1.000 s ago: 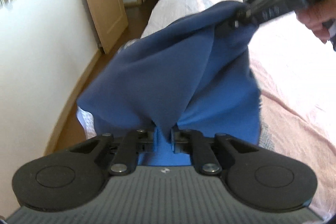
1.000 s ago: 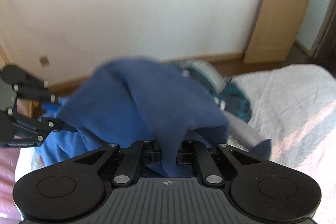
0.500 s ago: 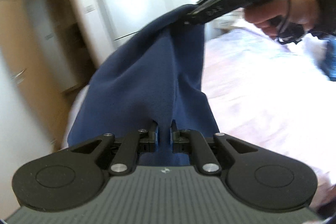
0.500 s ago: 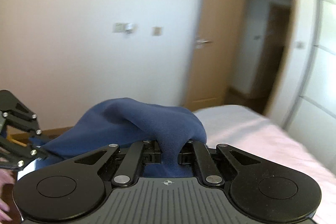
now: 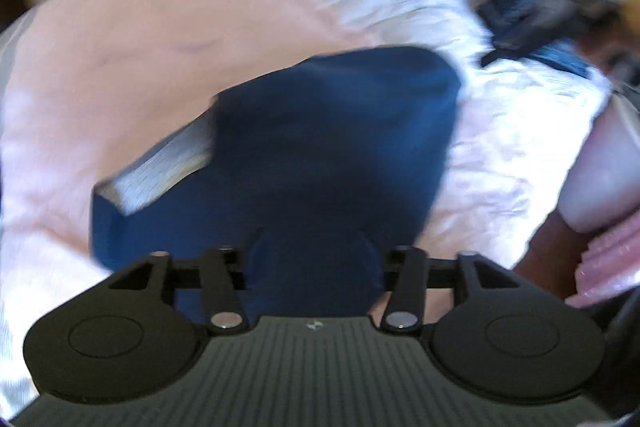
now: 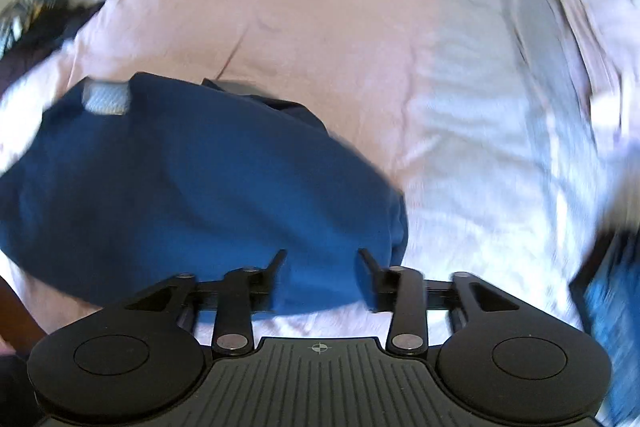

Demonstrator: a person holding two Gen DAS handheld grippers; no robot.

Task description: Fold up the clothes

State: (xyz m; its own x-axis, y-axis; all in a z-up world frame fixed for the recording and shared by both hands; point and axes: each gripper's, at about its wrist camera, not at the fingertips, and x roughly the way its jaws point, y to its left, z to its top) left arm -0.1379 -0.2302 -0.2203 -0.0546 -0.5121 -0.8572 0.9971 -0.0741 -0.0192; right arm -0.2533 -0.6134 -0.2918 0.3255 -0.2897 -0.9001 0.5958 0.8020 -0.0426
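Pink bedspread [image 6: 320, 7] underneath — both claws wide open, blue garment [image 6: 180, 179] released.

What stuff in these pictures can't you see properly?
- Left wrist view: the blurry dark and blue shape at top right; motion blur hides what it is.
- Right wrist view: the dark pile at the left edge, cut off and smeared.
- Both views: what kind of clothing the blue garment is; it lies bunched on the bed.
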